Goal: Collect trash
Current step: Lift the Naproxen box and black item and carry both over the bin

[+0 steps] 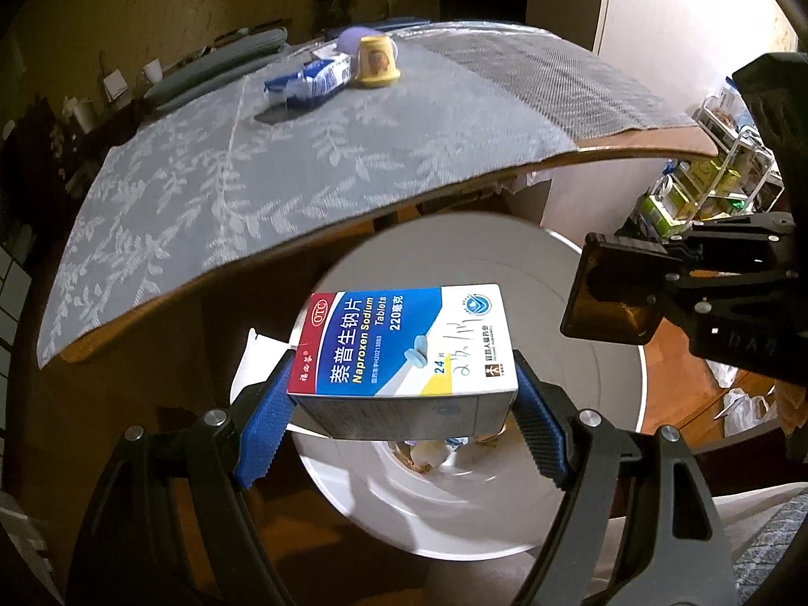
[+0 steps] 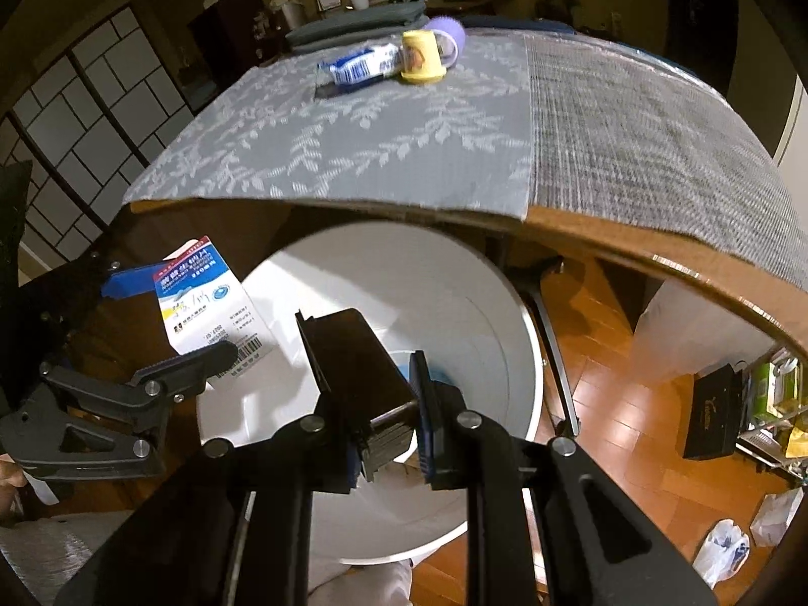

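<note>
1. Note the grips first: left gripper [image 1: 404,404] clamped on the medicine box [image 1: 404,343], blue pads pressed to its two short sides; right gripper [image 2: 386,414] clenched tight on a flat dark brown box [image 2: 353,358].
2. Check the position: both items held above the open mouth of the white bin [image 2: 495,303], beside the table edge [image 2: 606,242]. In the left wrist view the medicine box seems partly over the rim nearest the camera, not fully over the centre.
3. Bring the left gripper a little more toward the middle of the bin before opening, so that the box falls inside and does not strike the rim.
4. Keep the two grippers apart; in the right wrist view the medicine box hangs just beside the dark box, not touching.
5. Open one gripper, then the other, to avoid a collision of the falling items.
6. Open the jaws fully and only then lift away; the textured pads may hold the cardboard for a moment.
7. Afterwards return for what remains on the table: blue-white wrapper [image 1: 313,78], yellow cup [image 1: 376,63], purple object [image 2: 447,30] behind it.
</note>
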Motion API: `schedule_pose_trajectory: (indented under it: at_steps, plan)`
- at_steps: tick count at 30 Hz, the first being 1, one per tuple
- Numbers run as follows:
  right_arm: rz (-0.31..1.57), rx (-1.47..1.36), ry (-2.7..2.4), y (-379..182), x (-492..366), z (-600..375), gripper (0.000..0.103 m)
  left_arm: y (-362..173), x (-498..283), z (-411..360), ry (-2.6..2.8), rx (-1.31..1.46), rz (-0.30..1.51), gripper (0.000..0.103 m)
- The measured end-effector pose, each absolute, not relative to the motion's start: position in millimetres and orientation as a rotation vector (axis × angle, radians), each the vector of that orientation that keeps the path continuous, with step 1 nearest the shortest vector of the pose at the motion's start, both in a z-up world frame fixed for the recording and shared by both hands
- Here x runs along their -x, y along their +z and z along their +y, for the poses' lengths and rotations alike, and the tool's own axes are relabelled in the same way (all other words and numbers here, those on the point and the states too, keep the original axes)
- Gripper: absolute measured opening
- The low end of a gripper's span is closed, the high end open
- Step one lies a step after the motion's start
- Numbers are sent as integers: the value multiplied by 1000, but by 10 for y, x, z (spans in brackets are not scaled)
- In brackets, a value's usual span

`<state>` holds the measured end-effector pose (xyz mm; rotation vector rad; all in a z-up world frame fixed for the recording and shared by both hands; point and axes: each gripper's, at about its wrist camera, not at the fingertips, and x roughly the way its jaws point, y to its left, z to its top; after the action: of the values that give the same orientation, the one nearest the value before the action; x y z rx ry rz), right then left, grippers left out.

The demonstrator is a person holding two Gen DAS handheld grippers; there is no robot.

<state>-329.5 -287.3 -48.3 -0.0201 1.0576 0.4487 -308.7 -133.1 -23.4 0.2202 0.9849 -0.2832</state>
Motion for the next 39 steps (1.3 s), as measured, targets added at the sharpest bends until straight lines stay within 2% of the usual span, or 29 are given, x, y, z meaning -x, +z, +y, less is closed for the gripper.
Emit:
schedule_pose_trajectory:
  at_steps: [24,39]
  plan:
    - [1141,69,404,-931,3164,-2749,18,-582,2939,-1433,-283,-259,1093,80]
    - [1193,83,383,-1025,3044,-2698,18,-734,2794,-1504,-296,-298,1135,80]
